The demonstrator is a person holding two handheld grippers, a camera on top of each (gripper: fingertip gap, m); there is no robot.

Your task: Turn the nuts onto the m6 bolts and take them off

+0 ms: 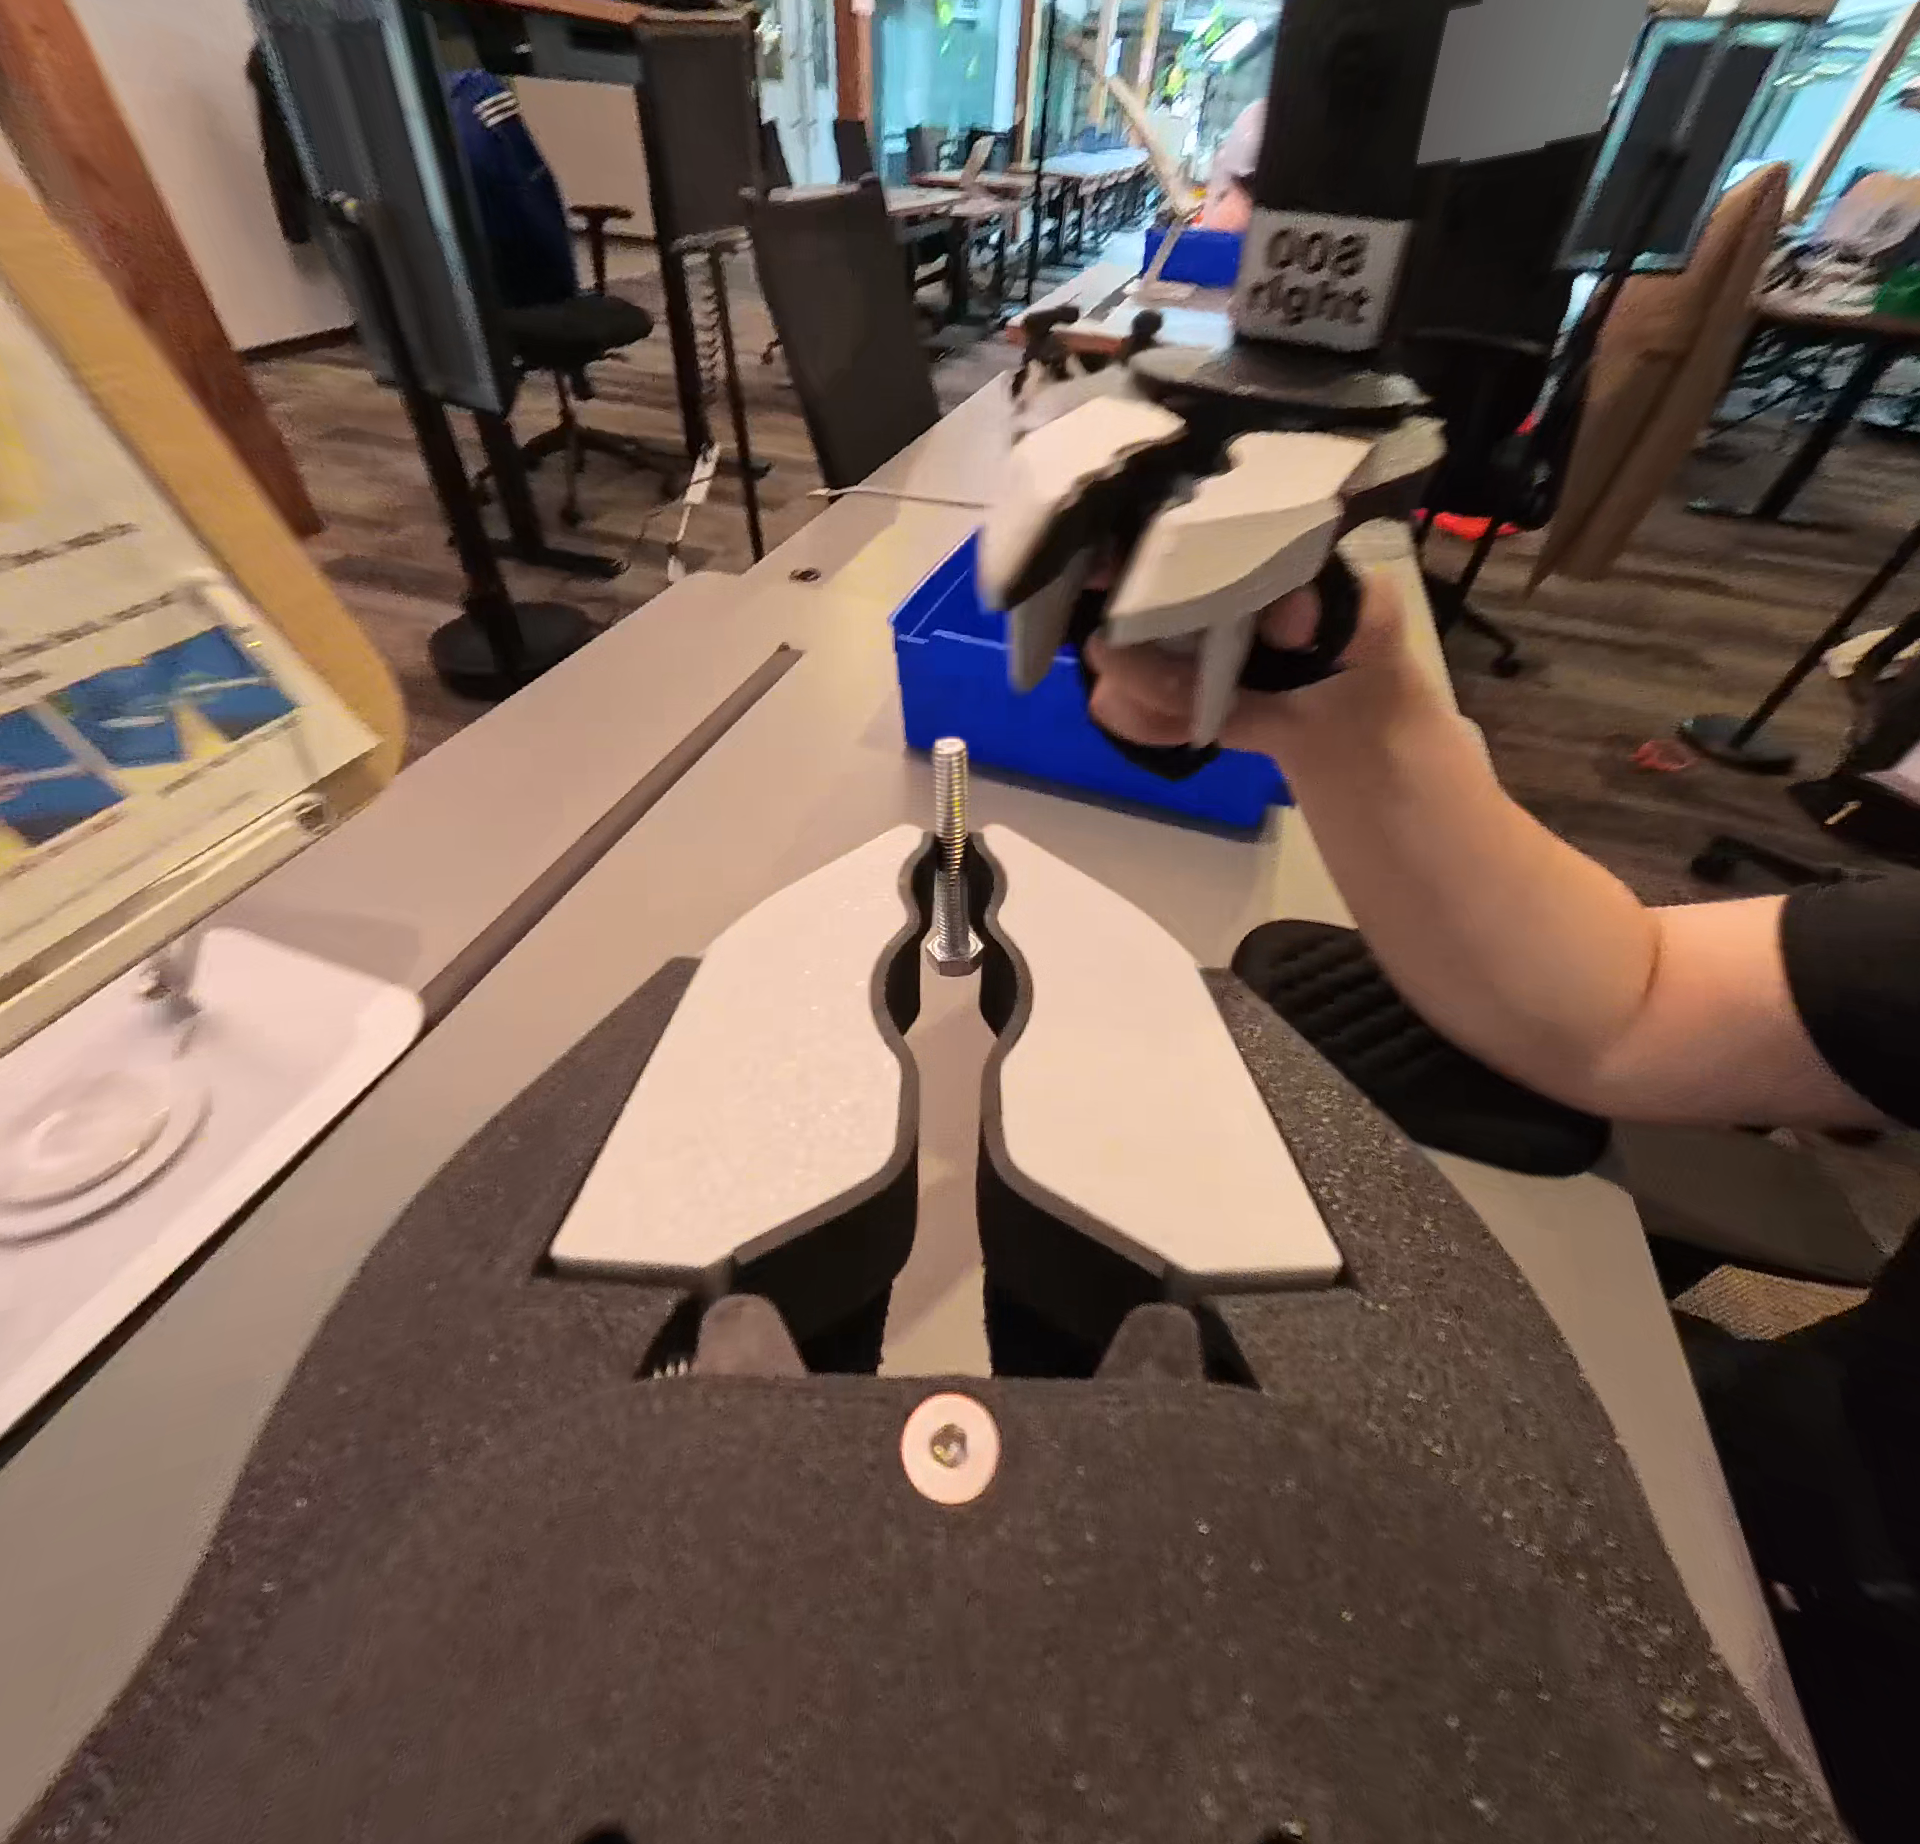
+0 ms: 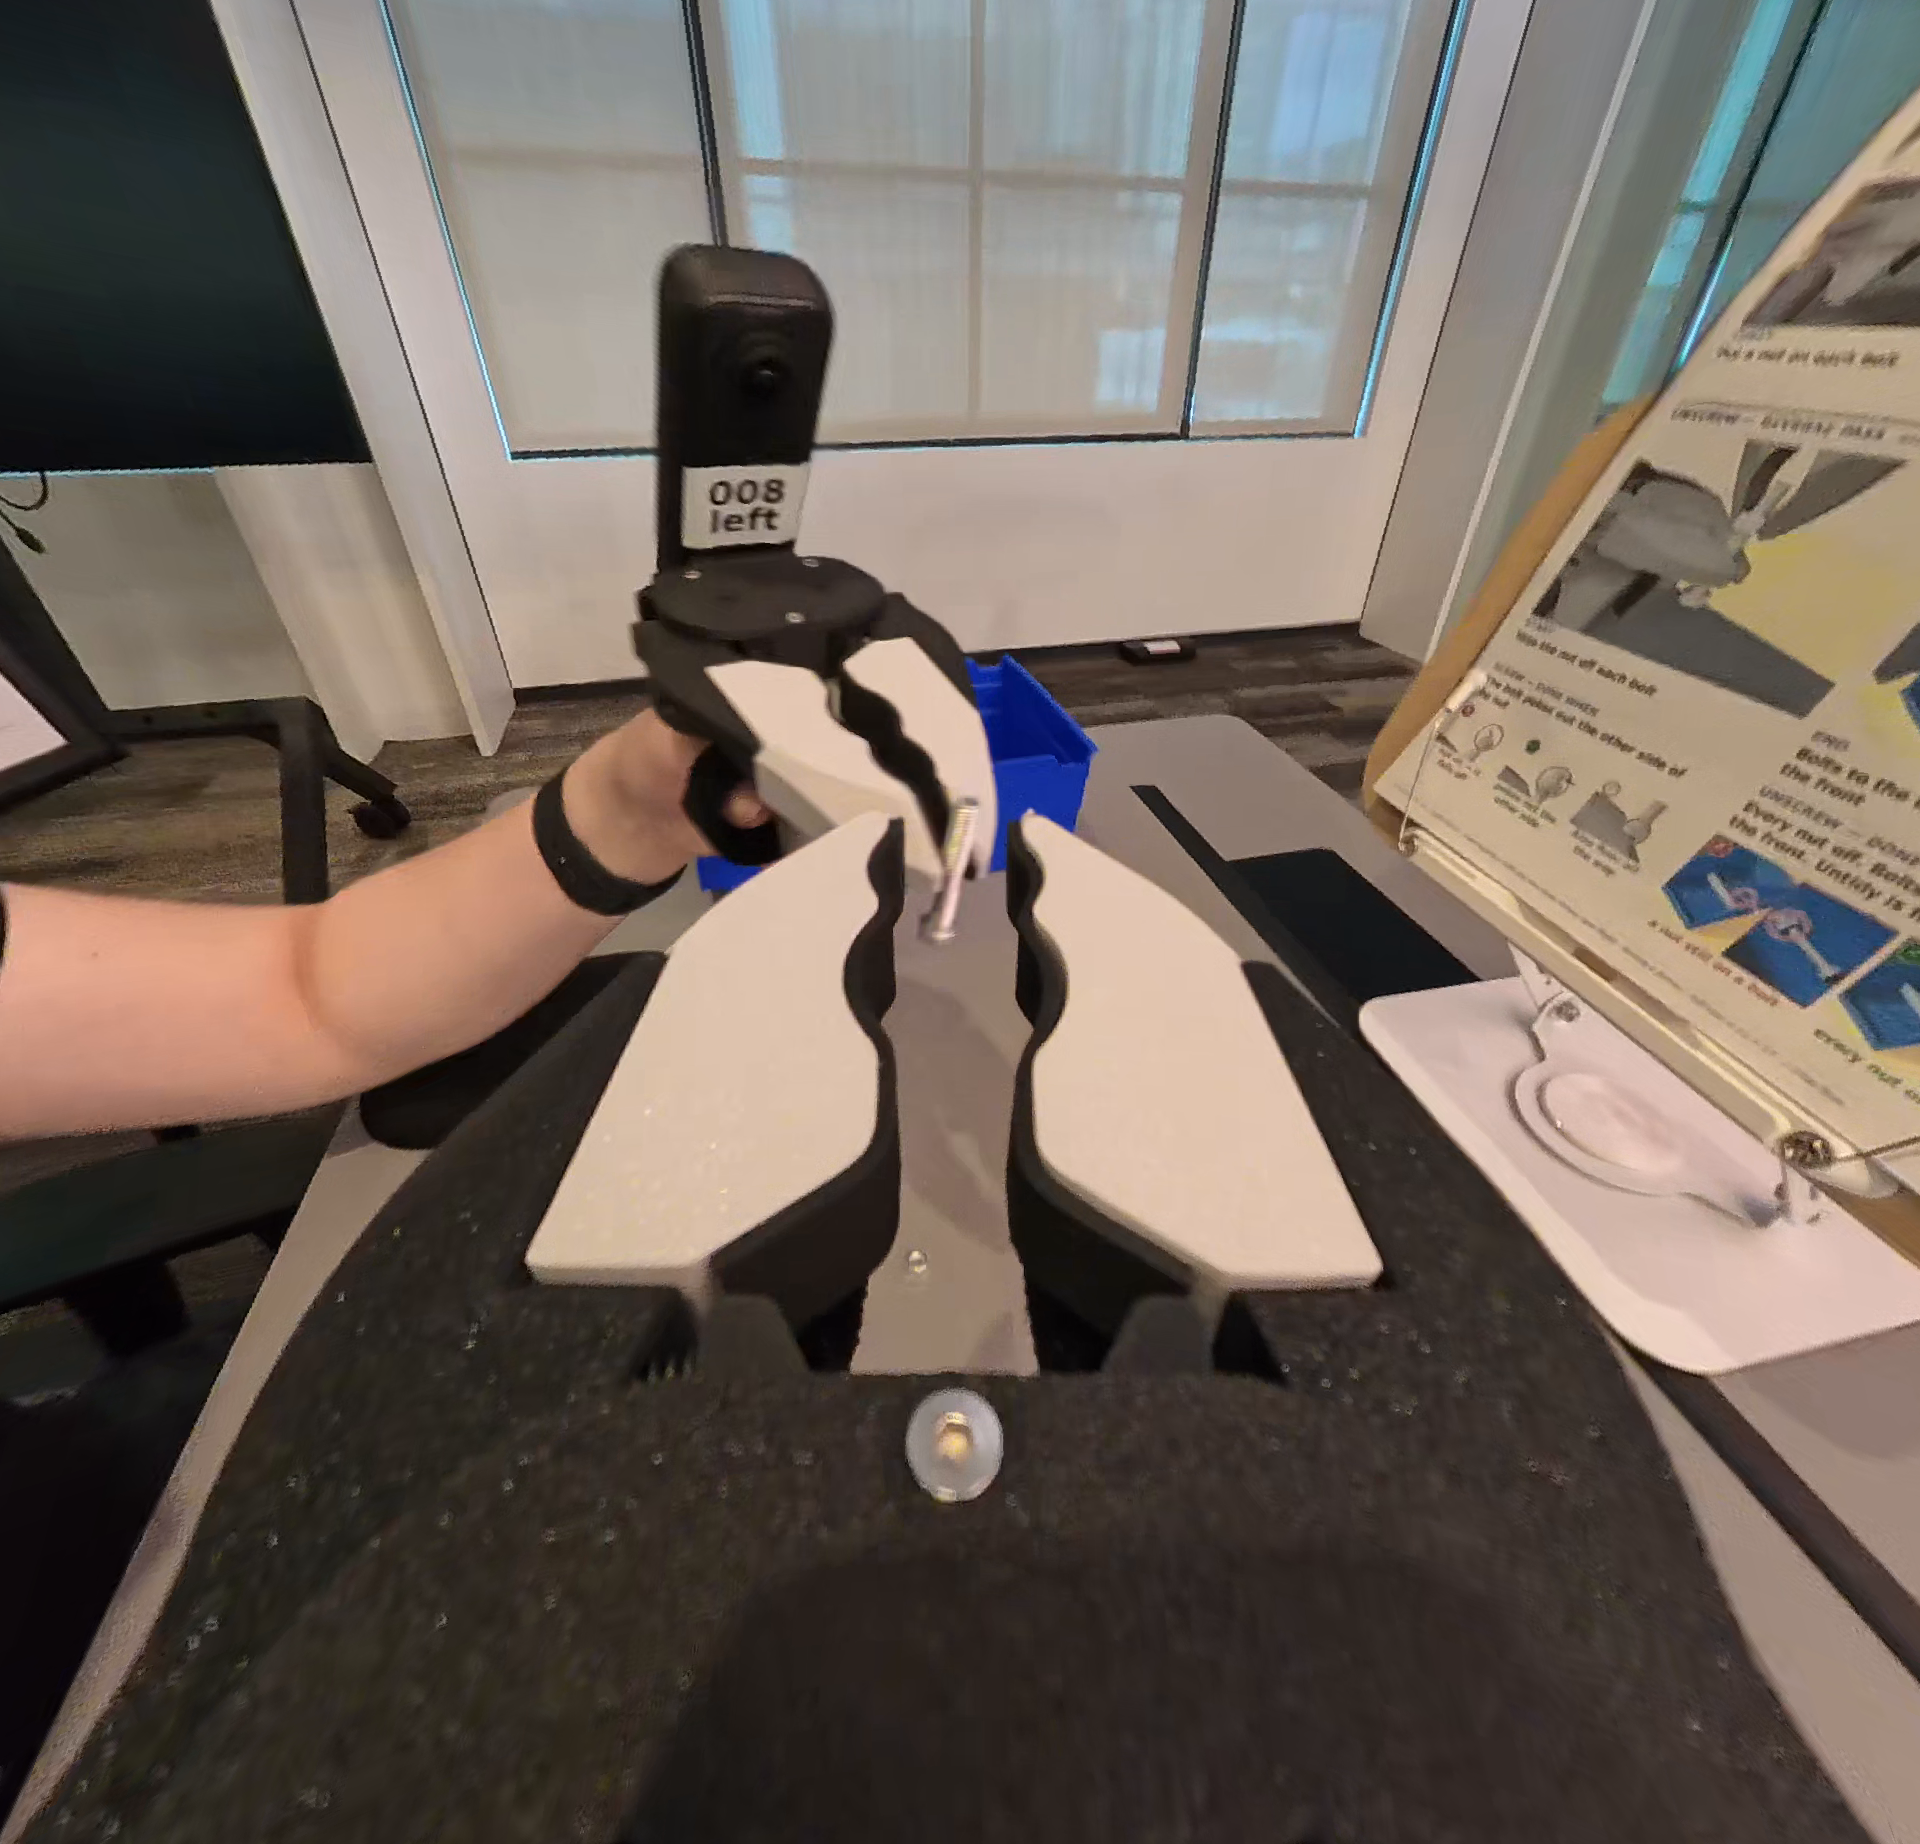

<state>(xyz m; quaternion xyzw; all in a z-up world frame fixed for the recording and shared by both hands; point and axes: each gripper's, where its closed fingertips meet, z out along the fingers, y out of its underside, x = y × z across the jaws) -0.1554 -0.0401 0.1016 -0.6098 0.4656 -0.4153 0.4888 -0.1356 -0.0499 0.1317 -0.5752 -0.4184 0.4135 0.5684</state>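
Observation:
My left gripper (image 1: 951,844) is shut on a silver bolt (image 1: 949,890). The bolt's hex head sits back between the fingers and its threaded end sticks out forward. I see no nut on the bare thread. My right gripper (image 2: 956,836) is open and empty. It faces the left gripper, and the bolt (image 2: 943,906) hangs just in front of its fingertips. In the left wrist view the right gripper (image 1: 1122,682) hovers above and to the right of the bolt's tip, apart from it.
A blue bin (image 1: 997,724) stands on the grey table (image 1: 623,807) behind both grippers; it also shows in the right wrist view (image 2: 1039,745). An instruction board (image 2: 1714,703) on a white base (image 2: 1558,1223) stands at the table's side. Office chairs and desks lie beyond. My right fingertips sit around 5 centimeters from my left ones.

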